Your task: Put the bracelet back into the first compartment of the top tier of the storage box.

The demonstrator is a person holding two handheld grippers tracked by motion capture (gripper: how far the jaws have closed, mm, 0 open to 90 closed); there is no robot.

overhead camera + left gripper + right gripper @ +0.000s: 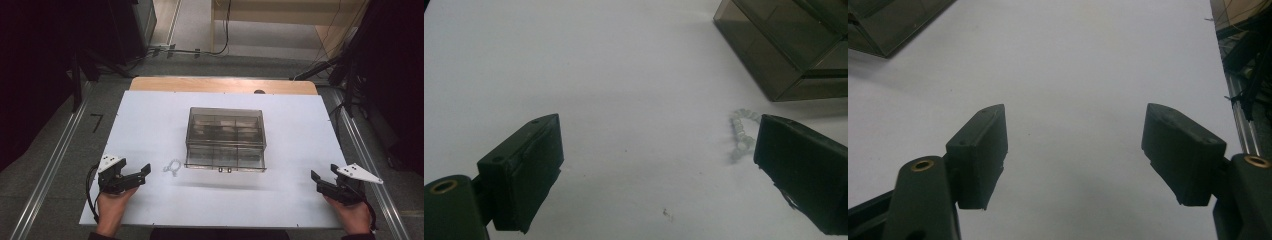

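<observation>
Both your left claw (131,176) and right claw (324,182) are spread, empty; the bead bracelet (172,167) lies beside the smoky box (225,138), slippery enough to skid on the tabletop (300,125)

No text, label or number can be read anywhere, though the dim, blurry views may hide small print.

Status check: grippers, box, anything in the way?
Left gripper open, holding nothing. Right gripper open, holding nothing. Smoky plastic box shut, mid-table. Small clear bead string lies between left gripper and box.
</observation>
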